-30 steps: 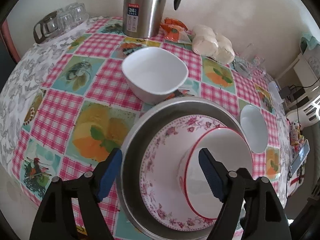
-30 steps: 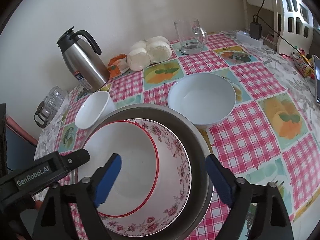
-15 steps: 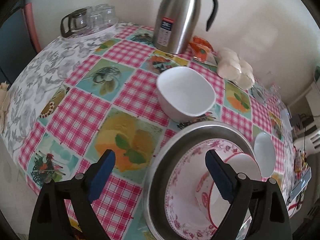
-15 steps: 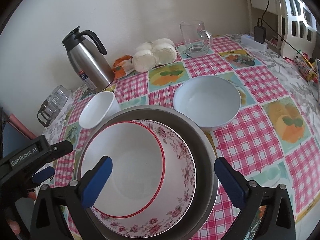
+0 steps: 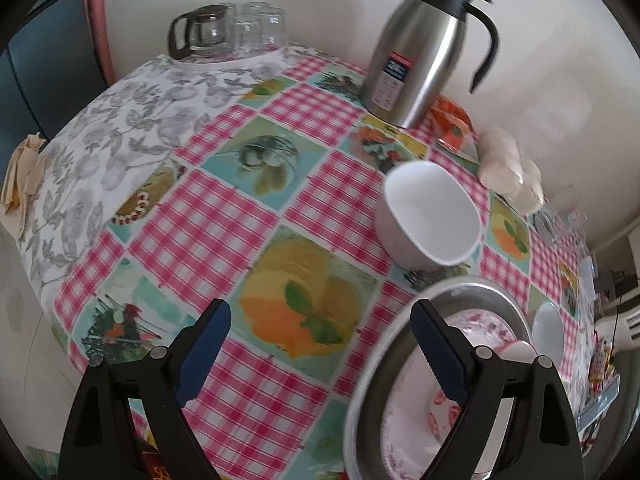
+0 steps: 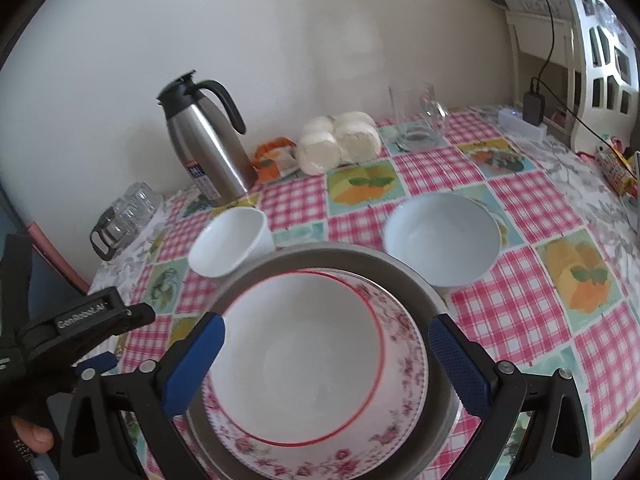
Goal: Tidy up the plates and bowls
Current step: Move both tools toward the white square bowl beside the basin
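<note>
With both my left gripper and right gripper open and empty, I judge the glazed bowl fragile, slippery, best pinched at its rim.

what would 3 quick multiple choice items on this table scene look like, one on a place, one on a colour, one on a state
1. Where does the red-rimmed bowl sit?
A. on the floral plate inside the metal pan
B. beside the thermos jug
C. on bare tablecloth

2. What colour are the pads on the right gripper?
A. red
B. blue
C. green

3. What is the state of the left gripper?
A. shut on the square white bowl
B. shut on the pan's rim
C. open, holding nothing

Answers: 1 A, the right wrist view shows the bowl nested on the plate within the pan. 2 B, both pads are blue. 3 C, in the left wrist view its jaws stand wide apart over the tablecloth, with the square white bowl untouched beyond them.
</note>
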`<state>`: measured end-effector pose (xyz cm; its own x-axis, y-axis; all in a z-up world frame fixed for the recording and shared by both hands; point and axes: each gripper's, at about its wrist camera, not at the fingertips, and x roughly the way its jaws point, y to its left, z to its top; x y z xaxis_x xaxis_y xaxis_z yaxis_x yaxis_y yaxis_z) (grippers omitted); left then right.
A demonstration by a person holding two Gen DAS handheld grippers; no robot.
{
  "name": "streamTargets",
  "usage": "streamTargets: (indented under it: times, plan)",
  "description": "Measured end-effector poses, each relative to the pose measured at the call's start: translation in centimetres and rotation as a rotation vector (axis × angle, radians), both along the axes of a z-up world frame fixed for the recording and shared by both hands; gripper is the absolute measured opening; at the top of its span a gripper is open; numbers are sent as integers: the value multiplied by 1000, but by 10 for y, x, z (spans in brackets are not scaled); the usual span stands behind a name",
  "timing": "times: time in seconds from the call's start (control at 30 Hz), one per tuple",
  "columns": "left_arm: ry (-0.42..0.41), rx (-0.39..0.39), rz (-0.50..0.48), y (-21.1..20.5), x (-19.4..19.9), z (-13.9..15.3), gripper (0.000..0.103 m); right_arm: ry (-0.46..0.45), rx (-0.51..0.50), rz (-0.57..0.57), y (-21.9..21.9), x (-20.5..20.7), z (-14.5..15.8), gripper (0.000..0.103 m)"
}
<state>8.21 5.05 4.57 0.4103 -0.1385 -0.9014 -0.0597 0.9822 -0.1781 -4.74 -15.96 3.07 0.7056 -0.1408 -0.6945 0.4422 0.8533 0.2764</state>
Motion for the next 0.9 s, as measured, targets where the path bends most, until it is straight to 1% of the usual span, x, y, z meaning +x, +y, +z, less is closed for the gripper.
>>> streamTargets:
  times: [0.13, 0.33, 0.6, 0.9]
  plan:
    - [6, -5, 36, 16, 5, -2, 92, -30, -31, 21, 16, 3, 6, 103]
    - [18, -12, 75, 34, 11, -6, 92, -50, -71, 61, 42, 12, 9, 103]
    - [29, -37, 124, 56, 17, -11, 92, -34, -94, 117, 73, 28, 2, 103]
    - [48, -65, 172, 78, 22, -18, 92, -5, -102, 138, 91, 44, -10, 103]
